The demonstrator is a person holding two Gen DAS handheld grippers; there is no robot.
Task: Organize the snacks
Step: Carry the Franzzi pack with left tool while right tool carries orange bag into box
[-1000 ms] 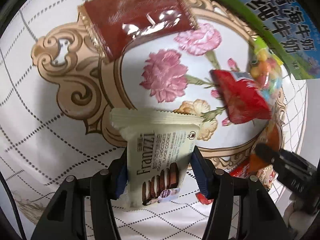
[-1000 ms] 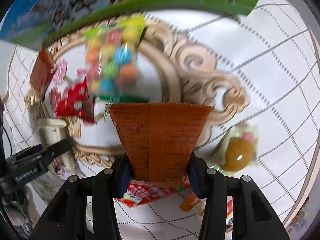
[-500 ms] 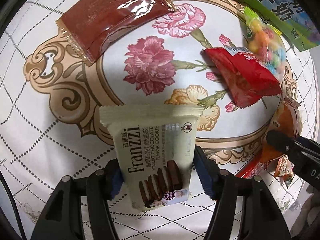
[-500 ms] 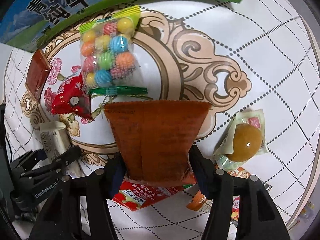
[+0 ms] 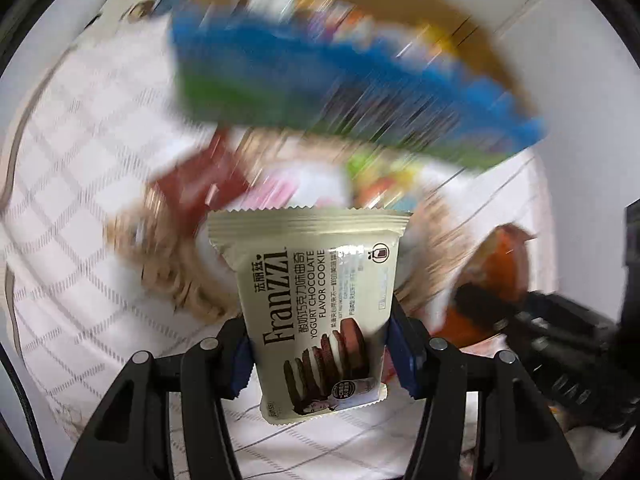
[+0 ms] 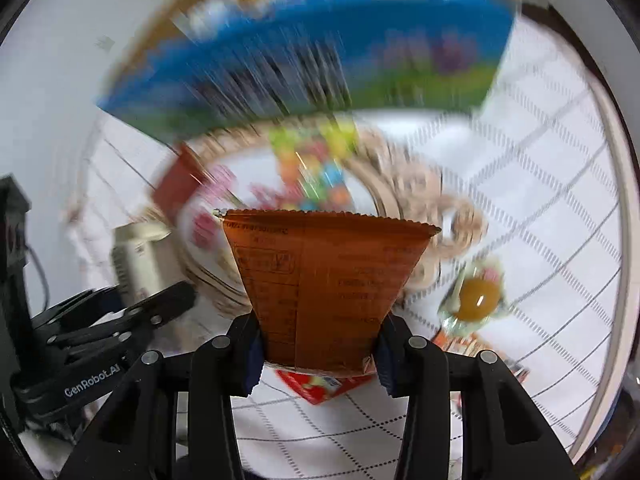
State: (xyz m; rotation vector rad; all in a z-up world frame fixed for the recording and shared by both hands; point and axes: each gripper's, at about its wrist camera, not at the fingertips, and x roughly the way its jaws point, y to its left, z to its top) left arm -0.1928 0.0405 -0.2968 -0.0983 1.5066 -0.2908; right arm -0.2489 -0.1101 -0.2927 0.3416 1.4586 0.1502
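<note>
Nearest in the left wrist view, the left gripper (image 5: 322, 344) is clenched on a cream cookie packet (image 5: 318, 312), which is held upright between the blue pads, its serrated top edge pointing away. In the right wrist view, the right gripper (image 6: 318, 346) is likewise closed on an orange-brown snack packet (image 6: 324, 288), seam side up, gripped at its narrow lower end. Both packets are raised clear of the checked tablecloth (image 6: 552, 216).

On the cloth near the right gripper, a clear-wrapped amber sweet (image 6: 478, 296) is noted to the right, and part of a red packet (image 6: 316, 388) is seen just under the held packet. Farther off, blurred, a dark red packet (image 6: 180, 184) and a bag of coloured sweets (image 6: 316, 168) lie inside the ornate floral print. Farthest, a blue-and-green box (image 6: 312, 68) is seen along the far edge; its opening cannot be judged through the blur.

The step in hand is judged to be the carrying of both packets toward the box. Heavy motion blur is recorded in both views; a slower approach is advised. Grip at the packets' lower ends should be kept firm, since the tall free ends may swing. The packets should be brought over the box separately, so that the grippers are not crowded, and released only once the opening is confirmed beneath.
</note>
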